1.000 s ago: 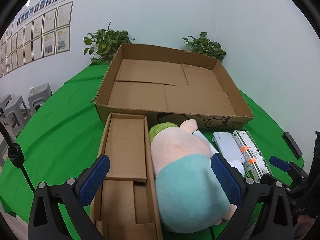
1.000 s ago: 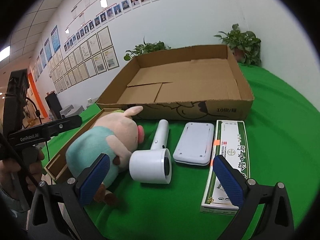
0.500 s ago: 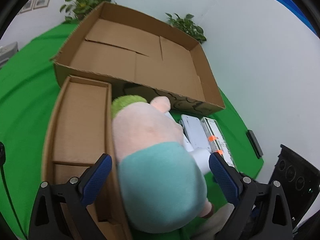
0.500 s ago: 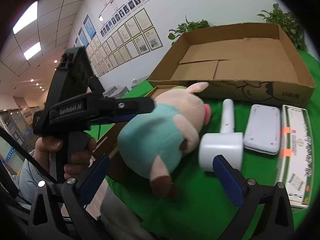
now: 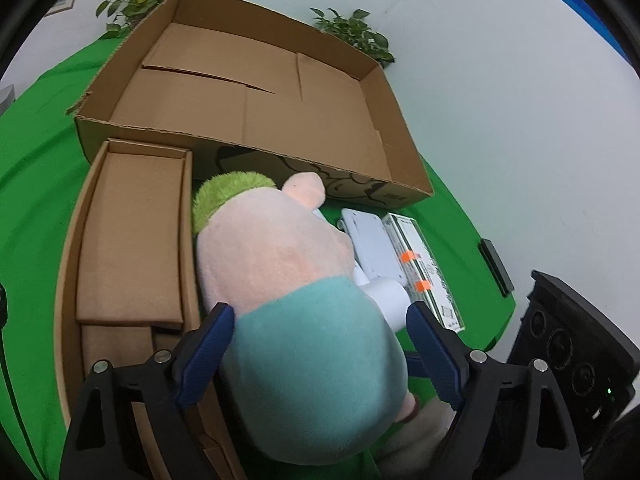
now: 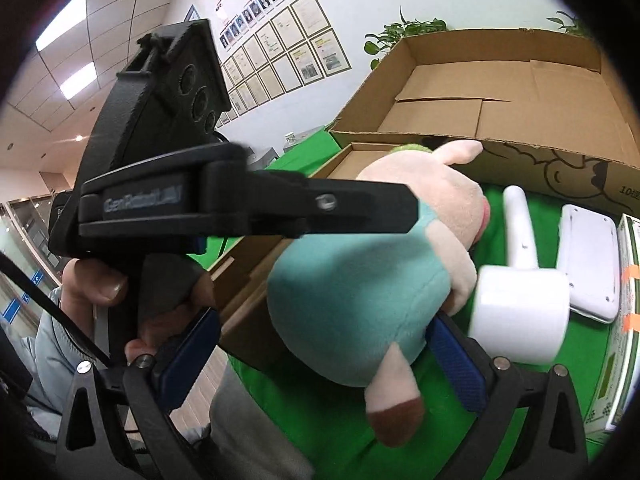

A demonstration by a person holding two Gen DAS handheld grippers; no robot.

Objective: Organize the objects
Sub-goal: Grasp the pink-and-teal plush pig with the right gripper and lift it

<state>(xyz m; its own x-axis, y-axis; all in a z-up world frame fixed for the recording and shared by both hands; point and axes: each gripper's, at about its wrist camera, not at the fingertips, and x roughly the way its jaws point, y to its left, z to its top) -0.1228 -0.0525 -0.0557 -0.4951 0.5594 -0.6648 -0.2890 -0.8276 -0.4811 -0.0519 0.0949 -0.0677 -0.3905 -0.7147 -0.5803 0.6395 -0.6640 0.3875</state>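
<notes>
The left tool [image 5: 316, 346] straddles the teal belly of the plush pig [image 5: 288, 276], which lies on the bench [image 5: 32, 184] with its head toward the big box [image 5: 256, 120], squeezed between the narrow tray [image 5: 128, 240] and the white hair dryer [image 6: 520, 308]. Its jaws have just been closing with the pig between them, and the left pad already meets the fabric while the right shows a thin gap, so I read it as not yet clenched. The right tool [image 6: 320, 360] is spread wide beneath the pig's rump, grasping nothing. The risk, as I judge it: soft stuffing squashes, so a shallow pinch could slip and drop the pig onto the dryer. The right pad sits just beside the dryer's barrel and could nudge it into the white case [image 5: 372, 240]. The two tools are close enough to collide.
</notes>
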